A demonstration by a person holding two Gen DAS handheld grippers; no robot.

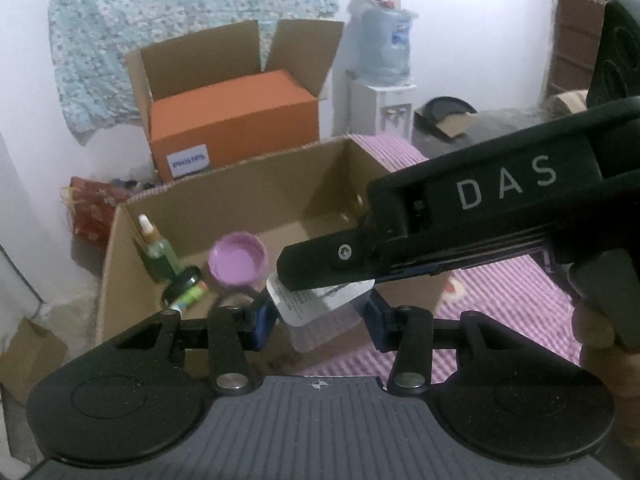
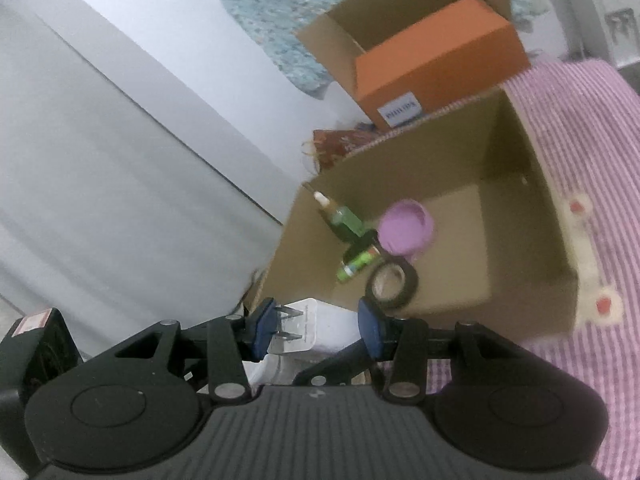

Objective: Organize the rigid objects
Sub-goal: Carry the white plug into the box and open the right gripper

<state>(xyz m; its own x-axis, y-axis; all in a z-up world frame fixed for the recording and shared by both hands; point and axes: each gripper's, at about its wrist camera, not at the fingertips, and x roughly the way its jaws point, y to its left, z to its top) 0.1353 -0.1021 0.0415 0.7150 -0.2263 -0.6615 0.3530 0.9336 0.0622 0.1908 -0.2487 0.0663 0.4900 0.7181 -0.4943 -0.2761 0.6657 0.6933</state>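
A: While the open cardboard box (image 1: 224,216) sits on the purple striped cloth (image 1: 512,300), what is each gripper doing?

B: The left gripper (image 1: 318,316) has its blue pads against the sides of a clear plastic container (image 1: 320,320), just at the near rim of the box. The right gripper (image 2: 308,328) reaches across above it, and its fingers stand either side of a white plug adapter (image 2: 306,320). One pad touches the prong end; whether the other pad presses on it, I cannot tell.

A: And inside the box?

B: At its left wall a green dropper bottle (image 2: 344,220) leans. Beside that lie a dark-lidded jar (image 2: 362,242) and a small green tube (image 2: 356,266). A purple cup (image 2: 406,230) sits nearer the middle of the box, with a black tape roll (image 2: 392,284) in front of it, towards the near wall.

A: Anything behind the box?

B: An orange carton (image 1: 236,124) with a Philips label stands inside a larger open carton, behind the box's far wall.
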